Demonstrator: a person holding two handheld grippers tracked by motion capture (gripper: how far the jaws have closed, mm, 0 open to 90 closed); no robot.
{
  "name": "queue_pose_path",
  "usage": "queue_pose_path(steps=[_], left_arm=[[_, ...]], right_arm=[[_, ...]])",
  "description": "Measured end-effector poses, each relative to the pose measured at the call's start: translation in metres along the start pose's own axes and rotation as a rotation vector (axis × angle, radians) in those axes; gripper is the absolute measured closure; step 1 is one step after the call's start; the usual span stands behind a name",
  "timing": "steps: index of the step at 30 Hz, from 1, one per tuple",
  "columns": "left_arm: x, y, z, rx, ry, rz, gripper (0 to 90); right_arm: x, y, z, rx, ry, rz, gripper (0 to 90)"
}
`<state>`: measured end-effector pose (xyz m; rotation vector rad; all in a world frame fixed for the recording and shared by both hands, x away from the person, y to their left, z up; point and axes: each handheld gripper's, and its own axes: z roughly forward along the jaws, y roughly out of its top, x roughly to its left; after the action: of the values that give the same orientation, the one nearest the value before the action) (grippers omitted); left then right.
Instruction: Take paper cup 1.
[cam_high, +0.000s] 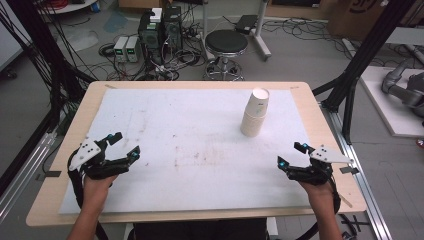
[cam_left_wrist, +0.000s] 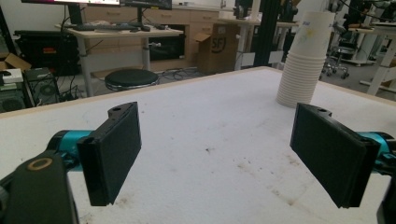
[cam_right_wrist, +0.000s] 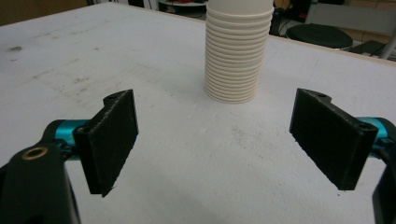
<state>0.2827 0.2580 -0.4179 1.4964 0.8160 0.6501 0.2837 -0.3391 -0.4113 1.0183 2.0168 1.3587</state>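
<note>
- Black left gripper (cam_high: 124, 146) — jaws spread wide, nothing between them, low over the white-covered wooden counter (cam_high: 190, 150) near its left front corner.
- Black right gripper (cam_high: 291, 154) likewise released and empty, at the right front.
- Tall stack of cream paper cups (cam_high: 254, 113) stands upright, beyond the right gripper, well apart from both.

This is a robotics lab or engineering workshop. Beyond the white-padded work table (cam_high: 165, 125), computer towers (cam_high: 161, 31) sit on the concrete floor amid tangled cables (cam_high: 175, 62), beside a black round stool (cam_high: 226, 46). Black aluminium frame struts (cam_high: 367, 47), a desk with monitors (cam_left_wrist: 116, 30) and cardboard boxes (cam_left_wrist: 216, 49) stand around.
</note>
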Motion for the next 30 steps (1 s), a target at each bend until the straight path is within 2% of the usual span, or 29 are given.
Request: queue_pose_path(steps=[8, 13, 15, 20, 23, 26, 29, 30], left_arm=[[0.0, -0.001, 0.001, 0.005, -0.006, -0.001, 16.4], [0.0, -0.001, 0.003, 0.003, -0.008, -0.003, 16.4], [0.001, -0.001, 0.005, -0.001, -0.009, -0.015, 16.4], [0.001, -0.002, 0.009, 0.001, -0.008, -0.027, 16.4], [0.001, -0.003, 0.01, 0.002, -0.016, -0.025, 16.3], [0.002, -0.004, 0.01, 0.009, -0.027, -0.022, 16.4], [0.001, -0.005, 0.007, 0.009, -0.024, -0.02, 16.3], [0.001, -0.005, 0.006, 0.008, -0.023, -0.02, 16.3]], right_arm=[[-0.001, 0.0, 0.0, -0.002, 0.002, -0.006, 15.8], [0.0, -0.001, 0.001, -0.001, 0.007, 0.007, 15.8], [0.0, -0.001, 0.002, -0.003, 0.008, 0.005, 15.8], [-0.003, -0.003, 0.0, 0.001, 0.012, 0.041, 15.7], [-0.003, -0.003, -0.001, -0.001, 0.011, 0.041, 15.7], [-0.001, -0.001, -0.001, -0.003, 0.011, 0.034, 15.7], [0.0, 0.0, 0.002, 0.009, 0.001, 0.055, 15.7], [0.003, 0.002, 0.001, -0.002, 0.018, 0.04, 15.7]])
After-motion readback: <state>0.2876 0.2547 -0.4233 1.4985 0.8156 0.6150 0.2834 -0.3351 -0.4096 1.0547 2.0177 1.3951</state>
